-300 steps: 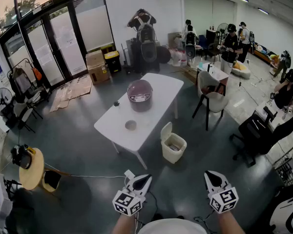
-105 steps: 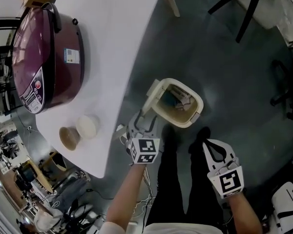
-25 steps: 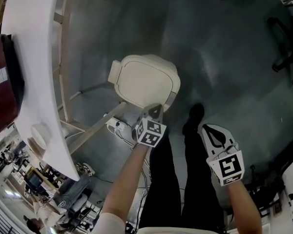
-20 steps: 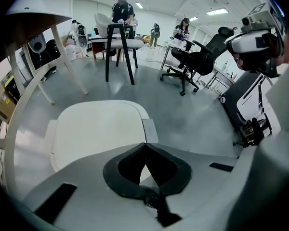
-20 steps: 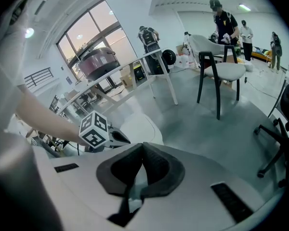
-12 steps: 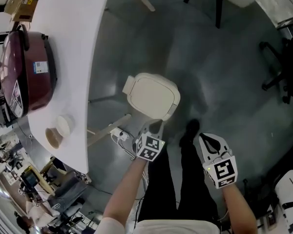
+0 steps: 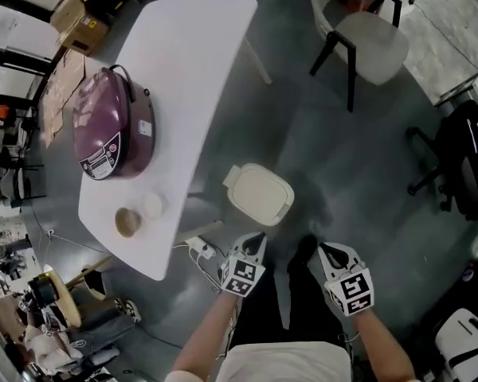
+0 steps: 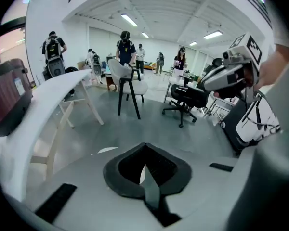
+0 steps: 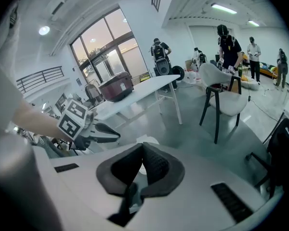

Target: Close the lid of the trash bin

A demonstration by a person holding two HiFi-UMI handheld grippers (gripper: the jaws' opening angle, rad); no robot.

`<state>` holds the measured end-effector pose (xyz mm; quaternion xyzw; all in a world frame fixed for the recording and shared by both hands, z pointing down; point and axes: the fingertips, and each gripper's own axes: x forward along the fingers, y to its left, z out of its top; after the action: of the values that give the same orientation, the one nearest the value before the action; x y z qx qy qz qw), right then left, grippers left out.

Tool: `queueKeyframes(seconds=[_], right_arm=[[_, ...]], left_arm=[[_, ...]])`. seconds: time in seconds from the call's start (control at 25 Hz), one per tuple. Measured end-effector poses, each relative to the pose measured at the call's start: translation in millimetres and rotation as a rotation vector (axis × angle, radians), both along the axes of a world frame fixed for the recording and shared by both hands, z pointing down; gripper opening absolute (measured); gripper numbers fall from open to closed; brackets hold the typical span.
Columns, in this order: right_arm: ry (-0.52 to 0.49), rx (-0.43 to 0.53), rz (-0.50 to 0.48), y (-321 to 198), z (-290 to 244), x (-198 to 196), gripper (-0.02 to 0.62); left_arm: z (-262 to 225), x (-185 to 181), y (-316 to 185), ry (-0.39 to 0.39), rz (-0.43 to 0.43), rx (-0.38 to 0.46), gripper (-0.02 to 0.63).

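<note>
Beside the white bench (image 7: 191, 54), on the grey floor (image 7: 366, 157), stands the cream trash bin (image 7: 259, 196), its lid (image 7: 264, 189) lying flat over the opening (closed, as seen from above in the head view). The bin sits just off the bench's near long edge, apart from both tools. Left tool (image 7: 257, 237): held low in the frame, tip directed toward the bin, not touching it; in the left gripper view its dark pads (image 8: 161, 165) meet at the tip, jaws together, with nothing clamped between them. Right tool (image 7: 324, 247): held level with the left one, on the other side of the person's dark shoe (image 7: 303, 249); in the right gripper view its jaws likewise meet at the tip and carry nothing. On the bench rest a purple rice cooker (image 7: 111, 126) and, nearer the corner, a brownish cup (image 7: 127, 222) just beside a small white cup (image 7: 152, 205). A white power strip (image 7: 199, 250) lies on the floor near the left tool. A pale-seated chair (image 7: 370, 42) with dark legs stands beyond the bench's far end, and a black office chair (image 7: 462, 161) occupies the right edge. Cardboard boxes (image 7: 84, 24) sit at upper left. Several standing people (image 8: 125, 44) appear in the distance in both gripper views.
</note>
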<state>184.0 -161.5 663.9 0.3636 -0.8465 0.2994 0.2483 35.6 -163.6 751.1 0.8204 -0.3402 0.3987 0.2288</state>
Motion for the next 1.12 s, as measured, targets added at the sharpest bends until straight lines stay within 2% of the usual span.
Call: queueKeyframes(seconds=[0.2, 0.4, 0.56, 0.96, 1.12], right_arm=[[0.022, 0.046, -0.03, 14, -54, -9, 0.012], [0.045, 0.103, -0.02, 34, -102, -28, 0.012], [0.084, 0.161, -0.021, 66, -137, -56, 0.012], [0.121, 0.257, 0.044, 152, -213, -132, 0.012], [0.116, 0.285, 0.093, 182, -241, -148, 0.012]], left_arm=[[-93, -9, 14, 0.072, -0.044, 0.092, 0.012], [-157, -34, 37, 0.132, -0.057, 0.167, 0.014], [-196, -62, 65, 0.205, -0.071, 0.201, 0.014], [-280, -128, 146, 0.31, 0.012, 0.285, 0.014], [-303, -147, 177, 0.348, 0.02, 0.307, 0.014]])
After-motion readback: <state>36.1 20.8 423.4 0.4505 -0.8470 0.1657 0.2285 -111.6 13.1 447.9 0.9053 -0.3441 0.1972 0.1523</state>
